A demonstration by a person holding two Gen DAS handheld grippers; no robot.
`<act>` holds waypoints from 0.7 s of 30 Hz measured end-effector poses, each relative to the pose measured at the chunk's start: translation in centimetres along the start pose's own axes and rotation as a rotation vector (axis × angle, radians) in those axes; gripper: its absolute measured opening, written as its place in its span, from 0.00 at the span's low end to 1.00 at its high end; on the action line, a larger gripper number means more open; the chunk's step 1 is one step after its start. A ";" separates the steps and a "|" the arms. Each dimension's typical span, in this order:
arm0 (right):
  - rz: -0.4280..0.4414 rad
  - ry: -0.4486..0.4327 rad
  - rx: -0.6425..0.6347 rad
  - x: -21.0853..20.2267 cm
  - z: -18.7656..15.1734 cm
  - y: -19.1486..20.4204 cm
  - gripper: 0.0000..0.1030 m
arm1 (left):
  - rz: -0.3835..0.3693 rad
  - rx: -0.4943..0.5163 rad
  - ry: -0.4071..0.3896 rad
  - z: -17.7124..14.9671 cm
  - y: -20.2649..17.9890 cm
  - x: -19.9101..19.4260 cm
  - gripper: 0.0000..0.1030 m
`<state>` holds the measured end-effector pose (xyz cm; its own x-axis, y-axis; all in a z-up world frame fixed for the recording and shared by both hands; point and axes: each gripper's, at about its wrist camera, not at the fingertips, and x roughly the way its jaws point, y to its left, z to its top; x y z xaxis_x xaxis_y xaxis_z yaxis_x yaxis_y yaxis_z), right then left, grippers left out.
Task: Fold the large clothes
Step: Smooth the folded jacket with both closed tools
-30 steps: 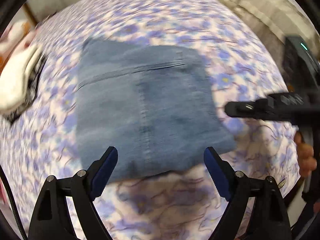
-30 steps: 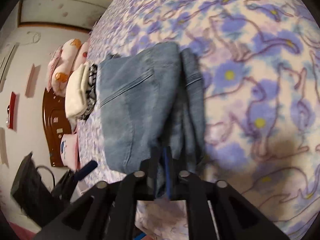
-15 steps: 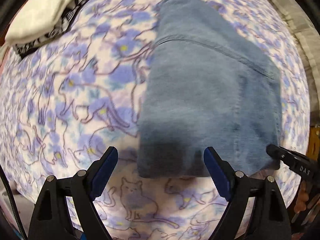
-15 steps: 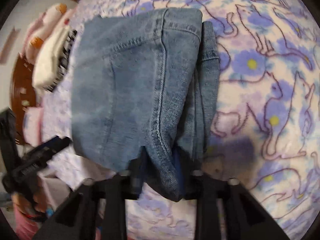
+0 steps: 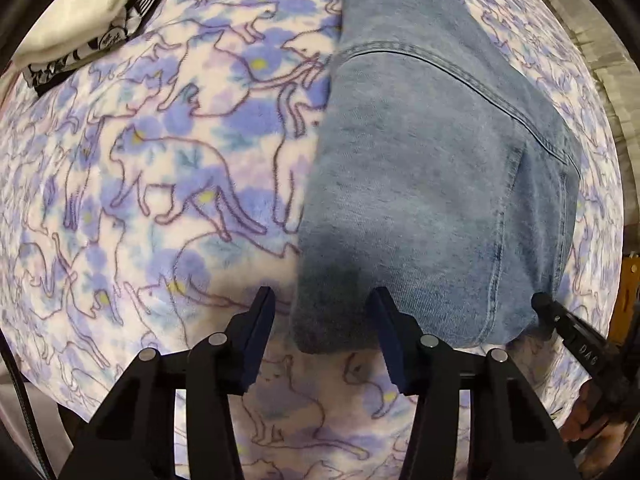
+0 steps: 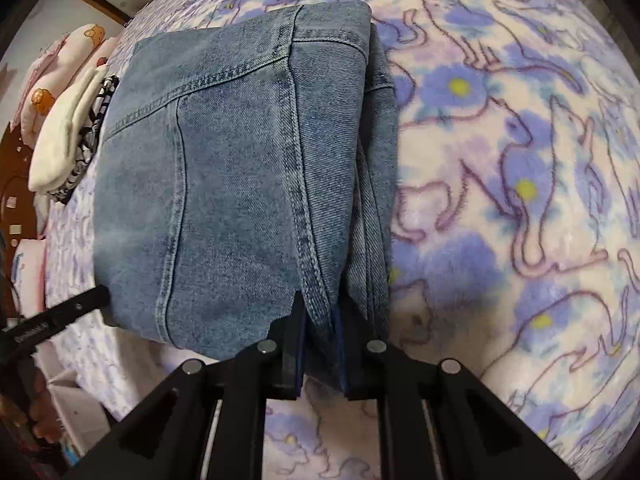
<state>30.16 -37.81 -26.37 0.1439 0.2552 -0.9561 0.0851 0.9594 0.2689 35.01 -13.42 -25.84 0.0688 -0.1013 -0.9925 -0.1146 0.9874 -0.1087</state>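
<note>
The folded blue jeans point(image 5: 432, 184) lie on a bed with a purple cat-print blanket point(image 5: 160, 184). My left gripper point(image 5: 322, 308) is half open, its jaws straddling the near left corner of the jeans without clamping it. My right gripper point(image 6: 320, 316) is shut on the near edge of the folded jeans point(image 6: 224, 184), pinching several denim layers. The right gripper's tip also shows in the left wrist view point(image 5: 560, 320) at the jeans' right corner. The left gripper's tip shows in the right wrist view point(image 6: 76, 304).
A stack of folded white and black-patterned clothes point(image 5: 92, 12) lies at the bed's far left, also seen in the right wrist view point(image 6: 68, 148). Pink pillows point(image 6: 52, 76) sit beyond it. The bed's edge runs along the near side under both grippers.
My left gripper has moved in on the jeans' near left corner and its jaws have narrowed. My right gripper stays clamped on the edge as the jeans settle flatter.
</note>
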 end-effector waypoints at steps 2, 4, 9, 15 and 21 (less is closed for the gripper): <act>-0.002 -0.015 0.004 0.5 -0.1 -0.1 0.11 | -0.043 -0.045 0.017 -0.1 1.0 0.7 0.47; 0.004 -0.030 -0.014 0.9 -0.1 -0.1 0.10 | -0.069 -0.059 0.029 0.0 1.5 1.1 0.46; 0.051 -0.049 -0.018 1.2 -0.1 -1.0 0.09 | -0.077 -0.027 0.013 -0.2 2.0 2.5 0.46; 0.026 -0.136 -0.097 -1.5 -1.3 -0.5 0.10 | -0.150 -0.022 -0.012 -0.9 3.1 1.3 0.36; 0.006 -0.276 -0.120 -6.2 -3.0 0.5 0.11 | -0.138 0.044 -0.120 -2.9 2.8 -2.9 0.24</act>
<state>26.34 -38.52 -20.61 0.4076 0.2343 -0.8826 -0.0309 0.9695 0.2431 31.62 -10.74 -23.41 0.1985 -0.2236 -0.9542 -0.0526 0.9698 -0.2382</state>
